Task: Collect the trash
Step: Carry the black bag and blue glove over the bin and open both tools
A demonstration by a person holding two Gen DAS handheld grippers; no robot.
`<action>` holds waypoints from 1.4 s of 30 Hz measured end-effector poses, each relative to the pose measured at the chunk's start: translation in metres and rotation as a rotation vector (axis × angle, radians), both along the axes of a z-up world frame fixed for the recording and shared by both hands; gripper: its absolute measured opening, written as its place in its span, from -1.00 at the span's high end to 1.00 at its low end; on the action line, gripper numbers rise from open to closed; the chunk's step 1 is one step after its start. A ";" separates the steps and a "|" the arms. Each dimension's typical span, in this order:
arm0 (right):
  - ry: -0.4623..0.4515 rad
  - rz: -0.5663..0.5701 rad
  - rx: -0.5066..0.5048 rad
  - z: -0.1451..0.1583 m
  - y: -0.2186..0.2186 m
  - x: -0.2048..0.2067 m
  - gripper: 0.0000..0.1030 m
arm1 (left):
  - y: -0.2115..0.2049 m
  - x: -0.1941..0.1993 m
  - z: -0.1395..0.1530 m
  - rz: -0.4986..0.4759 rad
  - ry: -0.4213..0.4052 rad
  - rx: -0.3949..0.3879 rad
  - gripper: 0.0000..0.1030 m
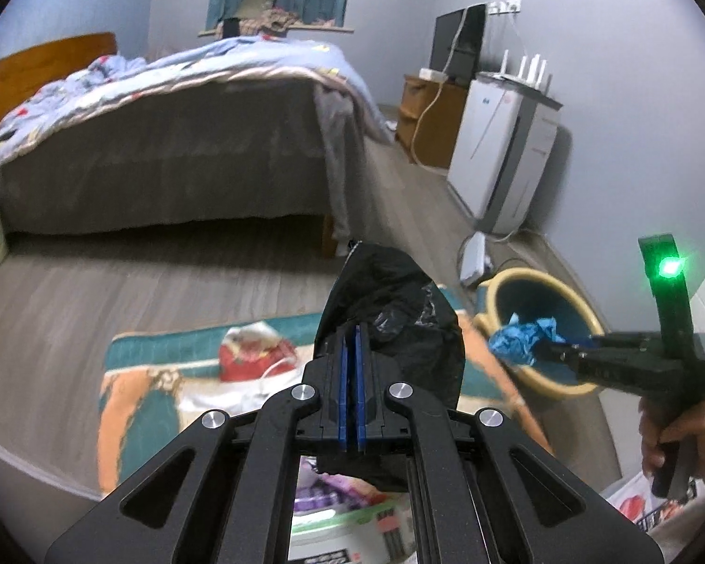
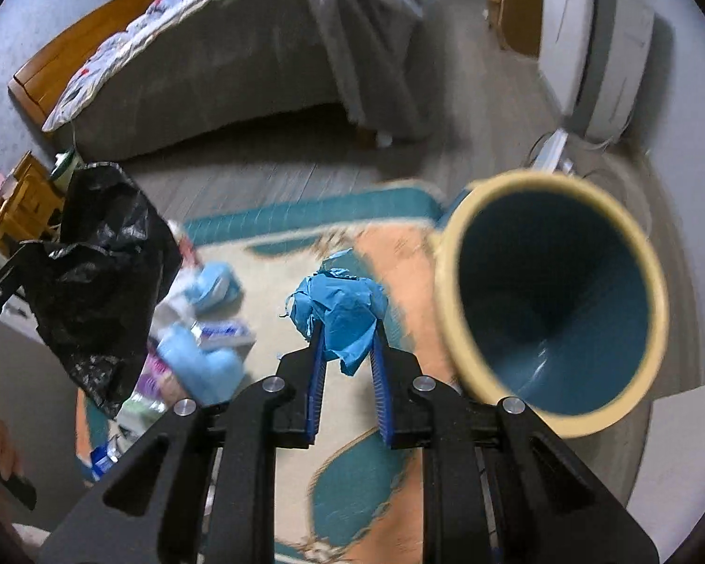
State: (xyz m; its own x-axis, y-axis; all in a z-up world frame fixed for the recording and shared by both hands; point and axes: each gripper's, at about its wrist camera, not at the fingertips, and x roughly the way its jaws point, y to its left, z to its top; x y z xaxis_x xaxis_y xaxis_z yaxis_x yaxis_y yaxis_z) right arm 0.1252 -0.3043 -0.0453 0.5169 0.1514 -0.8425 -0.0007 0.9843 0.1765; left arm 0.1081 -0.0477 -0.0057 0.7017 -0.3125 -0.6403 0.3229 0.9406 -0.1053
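The left gripper (image 1: 351, 333) is clamped fully down on a black plastic bag (image 1: 390, 329), which is bunched between its blue pads (image 1: 343, 376) and hangs crumpled above the patterned rug (image 1: 136, 390). The right gripper (image 2: 348, 333) is narrowed around a crumpled blue paper wad (image 2: 340, 310), pinched between its pads and held off the rug. From that wad, the trash bin (image 2: 465, 254), yellow-rimmed with a dark blue inside, is seen close by at three o'clock. More litter (image 2: 202, 366) is scattered on the rug at eight o'clock. The bed (image 1: 164, 160) is seen well beyond, at twelve o'clock.
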 end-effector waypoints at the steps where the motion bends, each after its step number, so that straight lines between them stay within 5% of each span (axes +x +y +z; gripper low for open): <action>1: -0.010 -0.011 -0.004 0.003 -0.006 0.001 0.65 | -0.006 0.000 0.002 -0.007 -0.007 0.000 0.93; 9: -0.067 -0.164 -0.058 0.016 -0.079 -0.002 0.65 | -0.059 0.016 0.001 -0.065 0.023 -0.074 0.93; 18: 0.014 -0.311 -0.079 -0.013 -0.148 -0.014 0.65 | -0.152 0.024 -0.018 -0.201 0.047 -0.104 0.93; 42: 0.133 -0.301 -0.050 -0.061 -0.179 -0.022 0.61 | -0.241 0.045 -0.078 -0.280 0.102 -0.011 0.88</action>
State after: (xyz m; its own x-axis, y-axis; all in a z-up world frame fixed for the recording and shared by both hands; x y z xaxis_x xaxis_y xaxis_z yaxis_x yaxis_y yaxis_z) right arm 0.1034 -0.4831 -0.1068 0.4176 -0.0345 -0.9080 0.3112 0.9443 0.1072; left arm 0.1528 -0.2887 -0.0836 0.5196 -0.4921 -0.6985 0.5566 0.8152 -0.1602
